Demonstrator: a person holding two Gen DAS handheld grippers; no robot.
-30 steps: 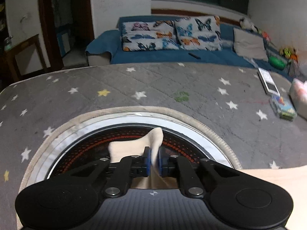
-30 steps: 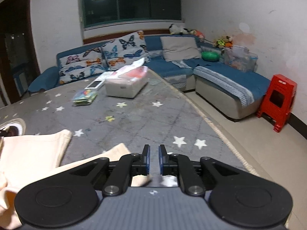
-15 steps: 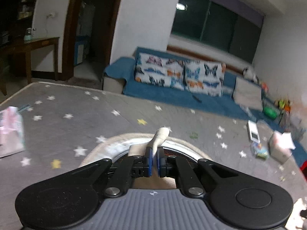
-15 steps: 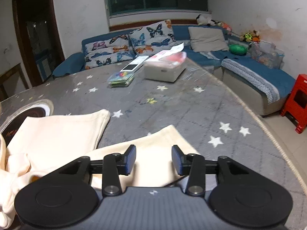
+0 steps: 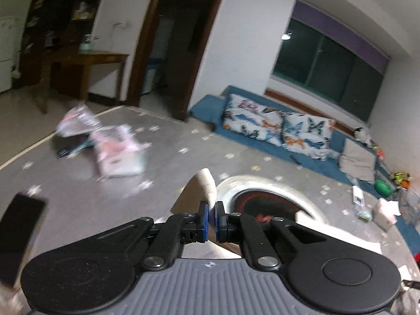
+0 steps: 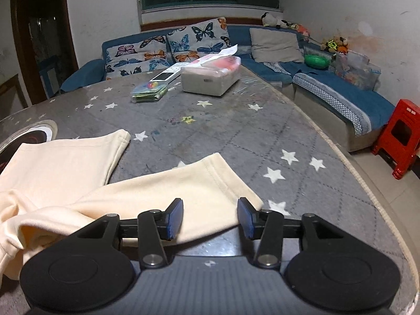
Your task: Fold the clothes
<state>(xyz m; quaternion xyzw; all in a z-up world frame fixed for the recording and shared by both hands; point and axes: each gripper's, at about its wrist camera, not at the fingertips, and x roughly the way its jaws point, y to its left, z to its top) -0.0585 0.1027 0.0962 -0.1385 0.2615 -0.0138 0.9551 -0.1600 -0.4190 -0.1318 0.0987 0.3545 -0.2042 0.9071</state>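
Fingers of the left gripper (image 5: pixel 211 219) are clamped on soft cream shorts (image 6: pixel 168 197); the right gripper (image 6: pixel 210 219) is held spread above a limp leg hem near the bench (image 6: pixel 262 131) edge, best pinched at the stitching.

Cream cotton shorts (image 6: pixel 162 183), plain, stitched hems, lower left. Grey quilted table cover (image 6: pixel 236 131), white stars, one yellow. Blue sofa (image 6: pixel 328 84), upper right; butterfly-print cushions (image 6: pixel 168 50), multicolour on white. Red plastic stool (image 6: pixel 399 136), right edge. Black right gripper (image 6: pixel 210 218), blue pads (image 6: pixel 174 218).

Home living room — blue sofa (image 6: pixel 328 89), butterfly cushions (image 6: pixel 168 50)
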